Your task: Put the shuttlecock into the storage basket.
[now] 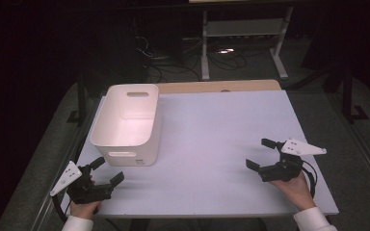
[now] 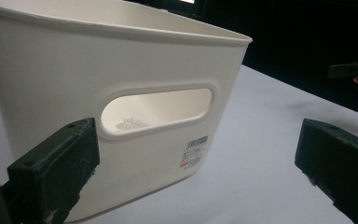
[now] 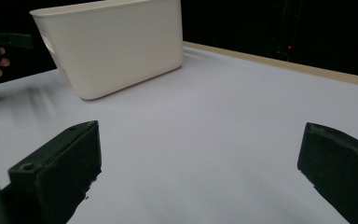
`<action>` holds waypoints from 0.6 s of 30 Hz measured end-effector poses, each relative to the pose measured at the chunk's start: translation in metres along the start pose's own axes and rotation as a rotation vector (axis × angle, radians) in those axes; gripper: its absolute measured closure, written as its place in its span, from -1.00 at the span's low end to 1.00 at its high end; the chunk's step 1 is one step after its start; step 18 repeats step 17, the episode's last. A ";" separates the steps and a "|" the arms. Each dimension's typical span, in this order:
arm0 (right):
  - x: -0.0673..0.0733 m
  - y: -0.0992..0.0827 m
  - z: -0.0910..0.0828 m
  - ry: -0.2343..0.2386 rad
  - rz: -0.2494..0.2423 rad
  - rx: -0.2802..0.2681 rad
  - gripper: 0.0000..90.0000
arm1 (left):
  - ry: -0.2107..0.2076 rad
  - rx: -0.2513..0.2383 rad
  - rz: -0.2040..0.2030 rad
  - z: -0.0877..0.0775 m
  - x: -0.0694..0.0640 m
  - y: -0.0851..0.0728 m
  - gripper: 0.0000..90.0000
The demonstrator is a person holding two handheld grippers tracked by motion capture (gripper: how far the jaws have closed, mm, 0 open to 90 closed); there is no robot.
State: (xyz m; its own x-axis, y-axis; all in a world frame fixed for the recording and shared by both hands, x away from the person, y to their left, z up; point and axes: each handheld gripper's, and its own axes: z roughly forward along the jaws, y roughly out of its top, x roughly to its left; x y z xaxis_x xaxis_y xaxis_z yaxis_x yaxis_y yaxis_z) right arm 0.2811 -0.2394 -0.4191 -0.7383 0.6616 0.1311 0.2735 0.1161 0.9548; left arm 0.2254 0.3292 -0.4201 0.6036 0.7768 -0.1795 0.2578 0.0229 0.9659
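Observation:
A white plastic bin (image 1: pixel 127 122) with slot handles stands on the left half of the white table (image 1: pixel 212 144). My left gripper (image 1: pixel 108 172) rests open at the near left corner, just in front of the bin's near wall. In the left gripper view the bin (image 2: pixel 121 70) looms close, its handle slot and a barcode sticker (image 2: pixel 195 151) facing me, jaws wide apart with nothing between them. My right gripper (image 1: pixel 261 154) is held open at the near right, pointing left across the bare tabletop. The right gripper view has the bin (image 3: pixel 116 46) farther off at upper left.
Behind the table a strip of wooden edge (image 1: pixel 221 86) shows. Beyond it on the dark floor are a metal stand's legs (image 1: pixel 243 43) and loose cables (image 1: pixel 173 62). The other hand's gripper appears at the left edge of the right gripper view.

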 end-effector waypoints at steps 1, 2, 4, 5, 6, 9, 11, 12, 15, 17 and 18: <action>0.000 -0.001 -0.003 -0.006 0.000 -0.006 -1.00 | 0.000 -0.001 -0.001 0.000 0.000 0.000 -1.00; -0.001 -0.001 -0.005 -0.010 0.002 -0.011 -1.00 | 0.000 0.000 0.002 0.000 0.000 0.000 -1.00; -0.002 -0.004 -0.009 -0.019 0.003 -0.019 -1.00 | 0.000 0.000 0.001 0.000 0.000 0.000 -1.00; -0.003 -0.005 -0.011 -0.023 0.006 -0.019 -1.00 | 0.000 -0.001 0.001 0.000 0.000 0.000 -1.00; -0.004 -0.006 -0.013 -0.030 0.009 -0.020 -1.00 | 0.000 0.001 0.003 0.000 0.000 0.000 -1.00; -0.006 -0.006 -0.018 -0.049 0.005 -0.028 -1.00 | 0.001 -0.006 -0.003 0.000 0.000 0.000 -1.00; -0.007 -0.006 -0.022 -0.059 0.009 -0.046 -1.00 | 0.001 -0.007 -0.002 0.000 0.000 0.000 -1.00; -0.008 -0.007 -0.024 -0.061 0.017 -0.048 -1.00 | 0.000 -0.009 -0.004 0.000 0.000 0.000 -1.00; -0.010 -0.010 -0.027 -0.066 0.026 -0.043 -1.00 | -0.001 -0.010 -0.004 0.000 0.000 0.001 -1.00; -0.011 -0.011 -0.027 -0.069 0.027 -0.036 -1.00 | -0.003 -0.008 0.001 0.000 0.000 0.001 -1.00; -0.011 -0.011 -0.027 -0.069 0.027 -0.036 -1.00 | -0.003 -0.008 0.001 0.000 0.000 0.001 -1.00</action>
